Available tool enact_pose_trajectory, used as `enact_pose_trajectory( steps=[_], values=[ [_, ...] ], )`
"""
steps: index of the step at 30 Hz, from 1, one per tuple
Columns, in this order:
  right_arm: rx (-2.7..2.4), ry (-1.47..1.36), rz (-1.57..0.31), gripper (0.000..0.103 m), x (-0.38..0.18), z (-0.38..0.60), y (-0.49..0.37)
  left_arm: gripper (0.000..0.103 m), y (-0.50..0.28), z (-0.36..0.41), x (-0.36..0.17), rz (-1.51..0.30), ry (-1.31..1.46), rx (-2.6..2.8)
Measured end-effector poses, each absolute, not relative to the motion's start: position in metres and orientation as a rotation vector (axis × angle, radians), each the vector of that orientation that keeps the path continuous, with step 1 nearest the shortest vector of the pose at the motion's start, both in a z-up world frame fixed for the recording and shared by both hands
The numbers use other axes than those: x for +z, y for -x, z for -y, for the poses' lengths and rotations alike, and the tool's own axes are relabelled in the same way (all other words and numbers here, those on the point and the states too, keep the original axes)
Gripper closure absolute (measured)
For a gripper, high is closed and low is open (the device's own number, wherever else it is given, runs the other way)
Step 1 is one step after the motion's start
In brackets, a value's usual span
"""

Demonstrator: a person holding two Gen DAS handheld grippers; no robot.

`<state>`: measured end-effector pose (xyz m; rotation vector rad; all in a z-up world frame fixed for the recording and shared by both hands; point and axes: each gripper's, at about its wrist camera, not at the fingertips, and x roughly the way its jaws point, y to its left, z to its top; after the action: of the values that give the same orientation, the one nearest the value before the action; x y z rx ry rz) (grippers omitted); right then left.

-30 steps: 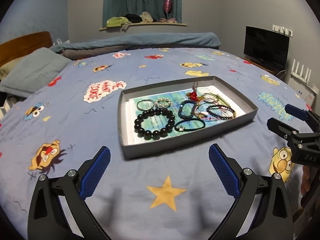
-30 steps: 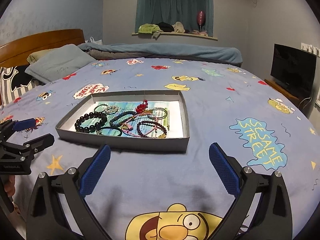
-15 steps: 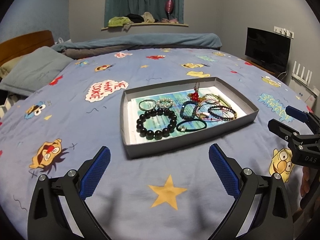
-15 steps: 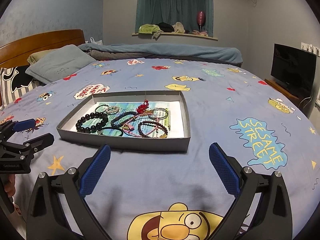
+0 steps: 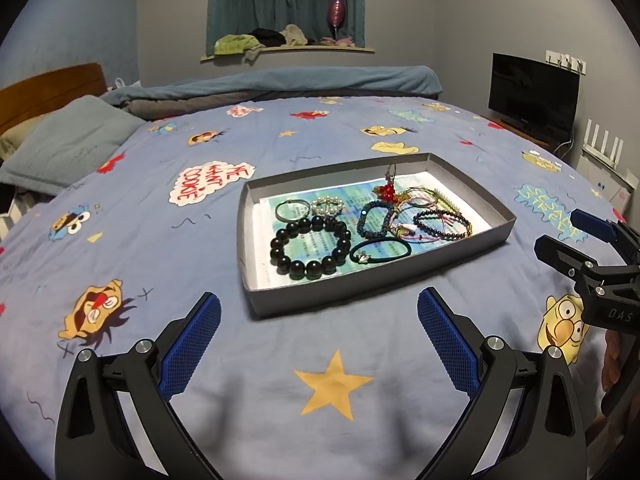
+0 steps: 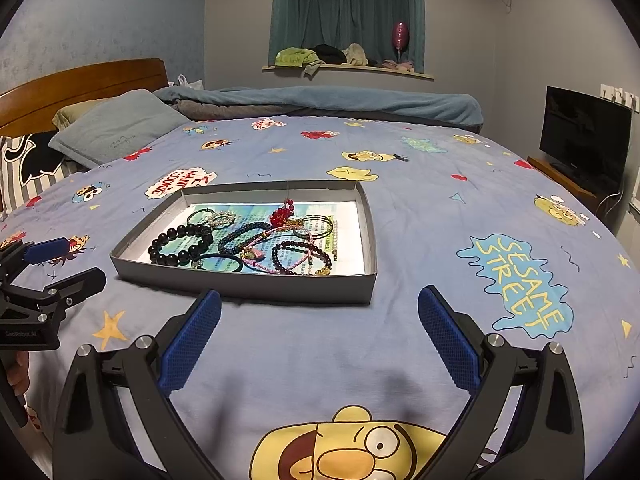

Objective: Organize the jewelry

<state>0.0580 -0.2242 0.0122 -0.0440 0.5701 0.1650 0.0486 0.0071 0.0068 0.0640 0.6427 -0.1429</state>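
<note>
So the whole thing sits on a big bed with a cartoon-print bedspread (image 5: 160, 264), and lying flat on it is a shallow grey tray (image 5: 472, 196) lined with a printed sheet. Inside: a chunky black bead bracelet (image 5: 310, 246) at the near left, a dark green hair tie (image 5: 380, 251) beside it, and a tangle of thinner bracelets (image 5: 424, 216) to the right. Left gripper (image 5: 319, 340) and right gripper (image 6: 319, 340) both hover short of the tray, fingers spread wide, holding nothing.
</note>
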Motion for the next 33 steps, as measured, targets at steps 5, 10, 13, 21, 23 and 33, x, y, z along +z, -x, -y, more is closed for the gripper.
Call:
enact_pose_trajectory(
  steps=[5,10,13,21,23,33],
  values=[
    [0.164,0.045,-0.571,0.006,0.0121,0.224,-0.0588,0.005,-0.0485,-0.0072,0.0065,-0.642,-0.064,-0.145],
    [0.165,0.045,-0.572,0.006,0.0121,0.2246,-0.0578,0.005,-0.0488,-0.0062,0.007,-0.645,-0.066,-0.142],
    [0.164,0.047,-0.574,0.006,0.0119,0.2245,-0.058,0.005,-0.0487,-0.0065,0.0068,-0.645,-0.064,-0.142],
    [0.165,0.047,-0.576,0.006,0.0115,0.225,-0.0576,0.005,-0.0491,-0.0063,0.0068,-0.645,-0.066,-0.141],
    [0.165,0.047,-0.576,0.006,0.0114,0.225,-0.0579,0.005,-0.049,-0.0065,0.0068,-0.645,-0.066,-0.142],
    [0.166,0.054,-0.584,0.006,0.0089,0.2241,-0.0587,0.005,-0.0484,-0.0075,0.007,-0.634,-0.08,-0.123]
  ],
)
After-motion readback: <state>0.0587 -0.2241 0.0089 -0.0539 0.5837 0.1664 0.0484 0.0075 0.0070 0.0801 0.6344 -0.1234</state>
